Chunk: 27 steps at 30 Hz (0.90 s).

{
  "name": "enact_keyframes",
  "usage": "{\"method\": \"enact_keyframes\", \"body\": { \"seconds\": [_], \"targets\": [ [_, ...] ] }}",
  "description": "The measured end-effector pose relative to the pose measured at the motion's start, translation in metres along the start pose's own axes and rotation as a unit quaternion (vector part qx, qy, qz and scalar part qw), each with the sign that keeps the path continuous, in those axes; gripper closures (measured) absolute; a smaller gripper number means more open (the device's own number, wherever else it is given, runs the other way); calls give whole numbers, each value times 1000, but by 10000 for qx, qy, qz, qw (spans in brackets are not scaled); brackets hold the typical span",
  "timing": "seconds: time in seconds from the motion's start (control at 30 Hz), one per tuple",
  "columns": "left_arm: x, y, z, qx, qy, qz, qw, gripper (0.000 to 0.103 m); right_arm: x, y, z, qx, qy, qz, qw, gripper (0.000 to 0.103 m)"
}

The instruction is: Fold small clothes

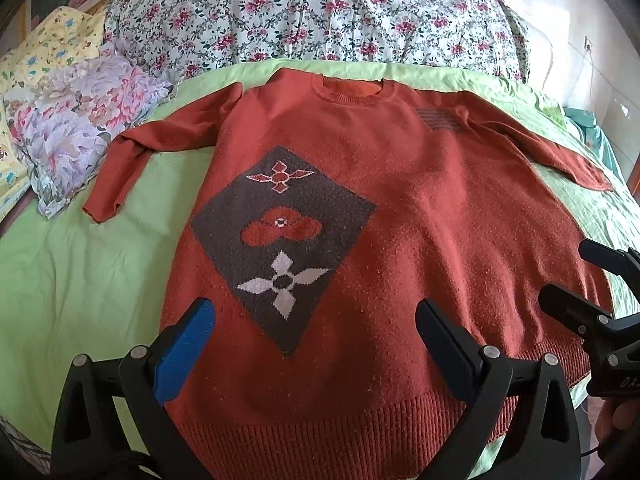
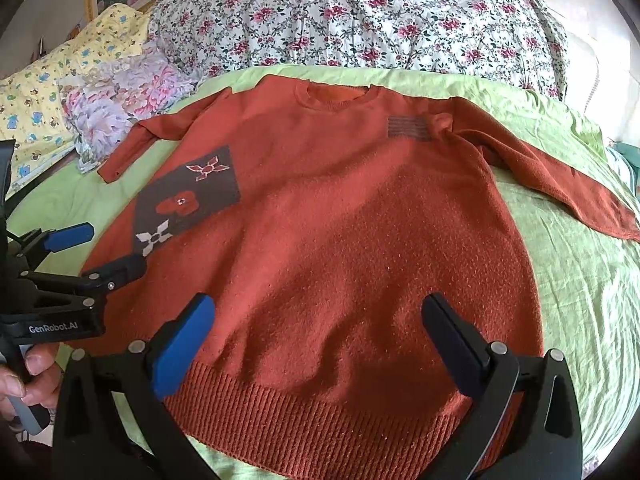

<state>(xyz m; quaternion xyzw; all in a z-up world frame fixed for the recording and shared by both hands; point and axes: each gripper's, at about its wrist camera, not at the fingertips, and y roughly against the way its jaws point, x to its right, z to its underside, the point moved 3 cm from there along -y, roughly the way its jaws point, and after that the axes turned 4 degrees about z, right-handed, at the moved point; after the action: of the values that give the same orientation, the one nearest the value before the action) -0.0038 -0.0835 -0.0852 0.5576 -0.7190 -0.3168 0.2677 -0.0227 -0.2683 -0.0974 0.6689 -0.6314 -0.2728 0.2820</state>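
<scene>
Both hand-held grippers (image 1: 314,322) (image 2: 318,320) wide open, side by side

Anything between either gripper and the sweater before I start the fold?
Nothing visible. The orange sweater lies flat on the green sheet, and both the left gripper and right gripper hang open over its hem.
</scene>
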Motion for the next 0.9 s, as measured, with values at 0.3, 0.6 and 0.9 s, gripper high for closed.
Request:
{"method": "enact_keyframes", "body": {
  "seconds": [0.3, 0.6, 0.9],
  "targets": [
    [-2, -7, -15, -19, 7, 74, 10000, 2, 60, 17, -2, 51, -852, -239, 9961, 1],
    [1, -34, -65, -98, -46, 749, 9971, 2, 227, 17, 1, -82, -2868, 411, 9571, 17],
    [18, -71, -129, 10, -520, 479, 9975, 2, 390, -9, -8, 73, -4044, 1405, 9037, 23]
  ]
}}
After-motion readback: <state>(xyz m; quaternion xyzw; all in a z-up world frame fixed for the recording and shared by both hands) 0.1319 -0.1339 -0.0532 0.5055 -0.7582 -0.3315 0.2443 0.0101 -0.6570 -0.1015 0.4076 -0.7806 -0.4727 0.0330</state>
